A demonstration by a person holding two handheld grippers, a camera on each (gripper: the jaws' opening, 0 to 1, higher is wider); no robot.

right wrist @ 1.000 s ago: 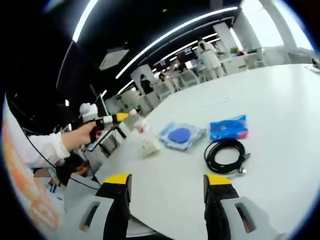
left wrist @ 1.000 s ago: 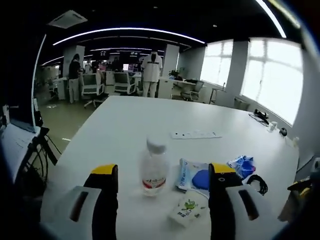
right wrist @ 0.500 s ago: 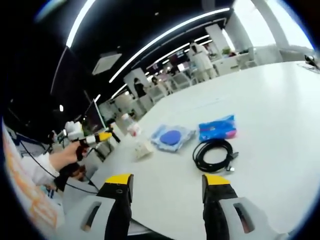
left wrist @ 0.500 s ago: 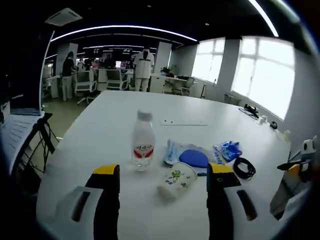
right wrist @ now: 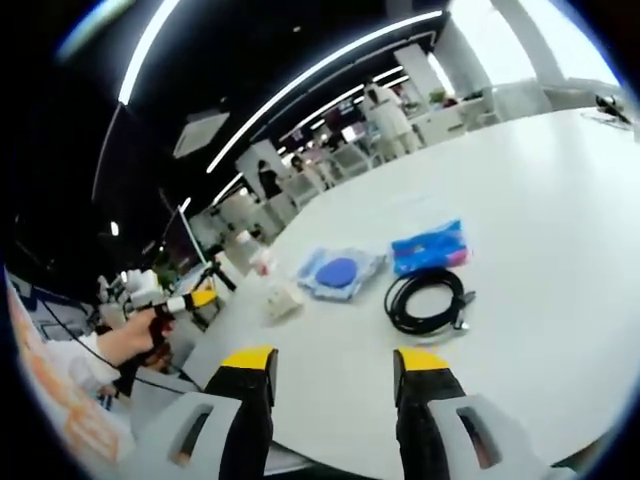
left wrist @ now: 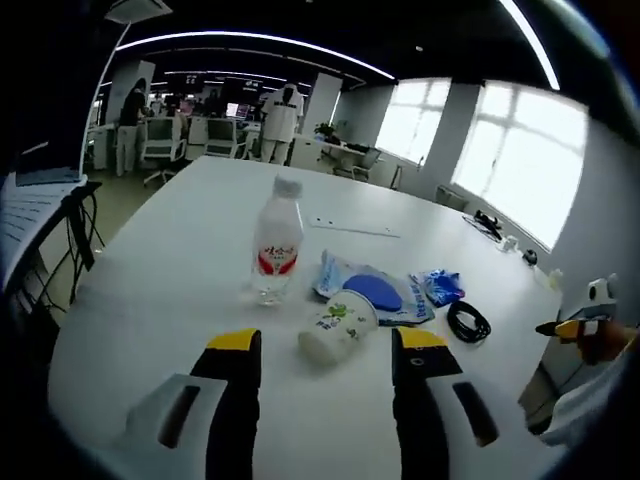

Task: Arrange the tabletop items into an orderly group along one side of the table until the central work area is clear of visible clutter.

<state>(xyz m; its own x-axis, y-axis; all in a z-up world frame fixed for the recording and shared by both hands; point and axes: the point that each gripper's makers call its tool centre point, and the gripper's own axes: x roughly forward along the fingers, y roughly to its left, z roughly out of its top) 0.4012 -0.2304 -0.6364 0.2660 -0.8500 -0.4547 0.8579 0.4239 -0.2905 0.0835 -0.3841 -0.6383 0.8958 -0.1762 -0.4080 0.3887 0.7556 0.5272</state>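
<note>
While both grippers hang spread and empty above the white table point(left wrist: 150, 260), the left gripper point(left wrist: 325, 345) looks the nearer, with the tipped paper cup point(left wrist: 338, 328) dead ahead between its jaws, long axis running away toward the upper right. Just behind the cup stands the water bottle point(left wrist: 277, 240), the clear pouch point(left wrist: 372, 291), blue packet point(left wrist: 438, 286) and coiled cable point(left wrist: 467, 321) trailing off beside it. The right gripper point(right wrist: 335, 358) faces the cable point(right wrist: 428, 298) instead, an open-plan office beyond.

Both the left tool point(left wrist: 325, 350) and right tool point(right wrist: 334, 362) hover empty, jaws apart.
</note>
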